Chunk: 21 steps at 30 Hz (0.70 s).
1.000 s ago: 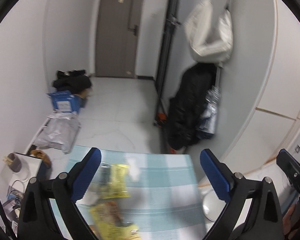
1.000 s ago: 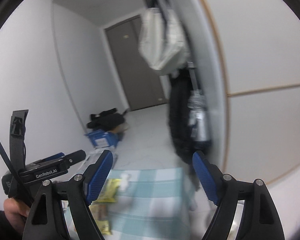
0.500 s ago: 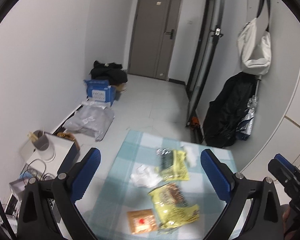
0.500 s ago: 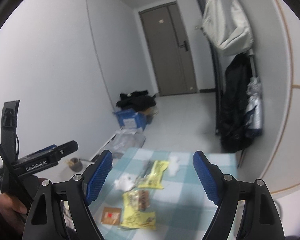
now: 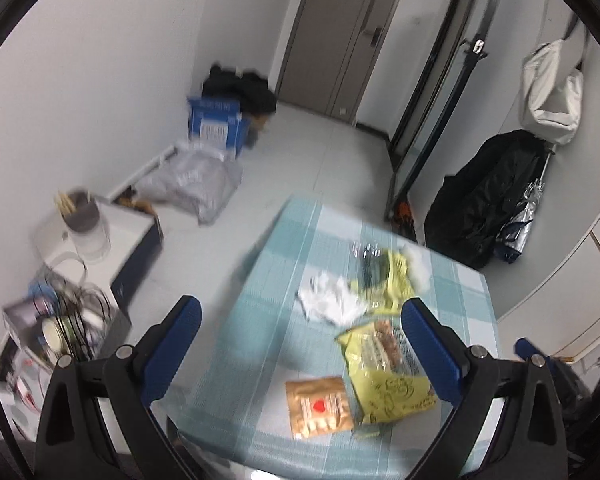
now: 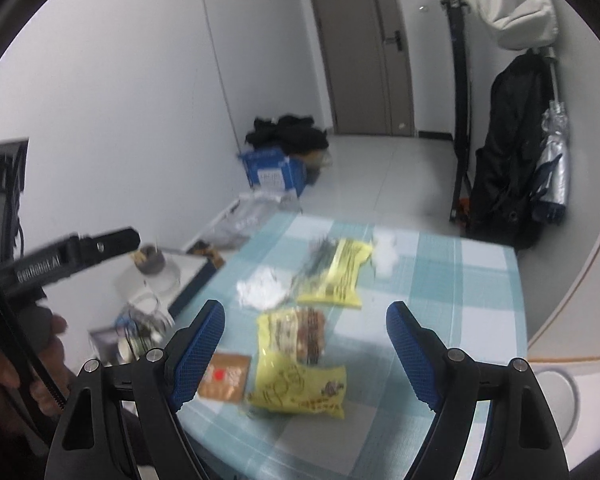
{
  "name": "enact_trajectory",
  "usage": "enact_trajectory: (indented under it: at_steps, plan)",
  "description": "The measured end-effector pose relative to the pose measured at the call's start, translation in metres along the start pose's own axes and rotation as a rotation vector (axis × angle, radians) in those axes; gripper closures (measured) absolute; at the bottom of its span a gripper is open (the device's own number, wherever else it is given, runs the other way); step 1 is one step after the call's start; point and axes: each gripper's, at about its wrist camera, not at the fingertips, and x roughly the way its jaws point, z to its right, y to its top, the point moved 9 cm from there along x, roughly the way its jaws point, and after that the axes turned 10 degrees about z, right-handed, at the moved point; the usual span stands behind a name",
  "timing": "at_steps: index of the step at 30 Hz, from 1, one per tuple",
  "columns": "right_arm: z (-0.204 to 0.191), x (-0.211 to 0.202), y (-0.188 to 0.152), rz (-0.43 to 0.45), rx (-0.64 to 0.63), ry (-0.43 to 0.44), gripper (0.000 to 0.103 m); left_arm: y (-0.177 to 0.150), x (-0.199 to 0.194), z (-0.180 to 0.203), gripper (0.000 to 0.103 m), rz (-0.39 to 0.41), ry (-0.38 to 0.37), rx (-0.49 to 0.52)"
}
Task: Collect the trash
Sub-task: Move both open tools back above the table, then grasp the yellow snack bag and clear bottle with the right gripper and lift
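Both tools (image 5: 300,330) (image 6: 306,334) have dipped toward the wrappers (image 6: 300,364) on the table (image 6: 440,280).

**Two wrist views, both tilted down over the table**

Your left wrist camera looks forward and down between its fingers, with the checked table (image 5: 380,420) in the lower right of the frame. Your right wrist camera faces the same way from beside it, with the table (image 6: 440,320) lower centre. Both share the wrappers, the floor and the grey door (image 5: 340,32) (image 6: 360,40) at top.
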Motion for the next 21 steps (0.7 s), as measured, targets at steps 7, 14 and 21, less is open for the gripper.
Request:
enact_trajectory:
  at_steps: [7, 14, 21]
  plan:
    - [0.002, 0.025, -0.04, -0.138, -0.011, -0.002, 0.02, -0.012, 0.016, -0.026, 0.005, -0.106, -0.001, -0.087]
    - [0.015, 0.048, -0.074, -0.271, 0.064, 0.002, 0.02, -0.015, 0.019, -0.032, 0.005, -0.141, -0.016, -0.137]
    - [0.016, 0.06, -0.081, -0.329, 0.094, 0.025, 0.02, -0.012, 0.02, -0.029, 0.005, -0.132, -0.024, -0.09]
